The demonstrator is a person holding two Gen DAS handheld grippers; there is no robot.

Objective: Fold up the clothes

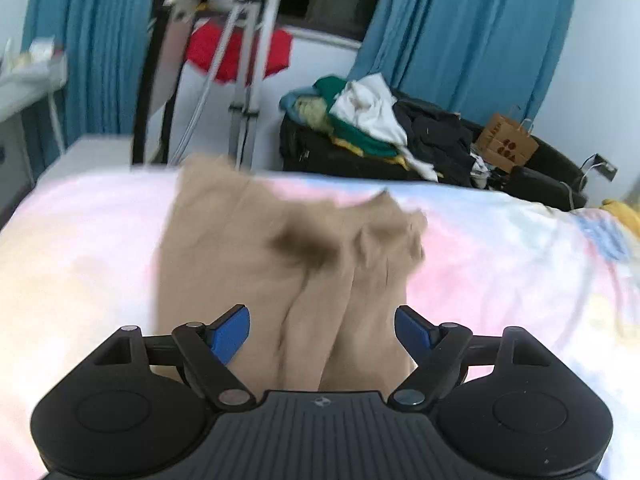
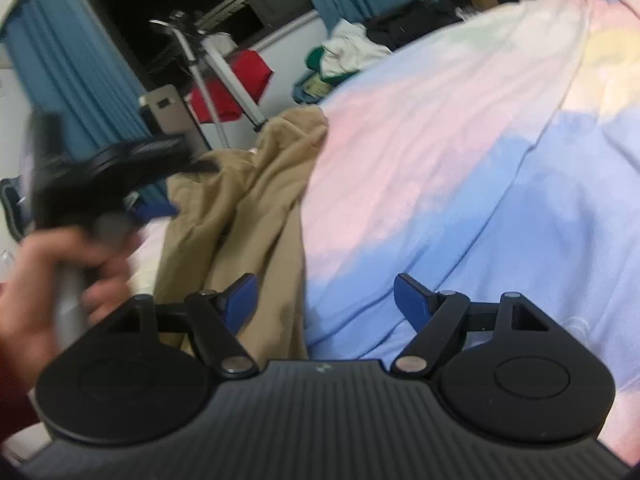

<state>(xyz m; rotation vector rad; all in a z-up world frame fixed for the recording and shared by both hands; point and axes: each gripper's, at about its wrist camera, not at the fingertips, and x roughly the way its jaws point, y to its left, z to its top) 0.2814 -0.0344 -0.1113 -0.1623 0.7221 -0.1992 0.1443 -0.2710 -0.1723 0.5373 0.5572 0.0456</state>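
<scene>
One tan garment (image 1: 280,264) on bedspread (image 1: 500,256), two claws, left claw (image 1: 322,330), right claw (image 2: 325,304), both spread.

My left claw (image 1: 322,330) is matt black plastic with smooth blue pads (image 1: 234,332) and bright metal pivot pins. My right claw (image 2: 325,302) looks the same. The trousers (image 1: 280,264) are soft, matt tan cloth, creased. The bed (image 1: 500,248) wears a smooth pastel cloth sheet.
</scene>
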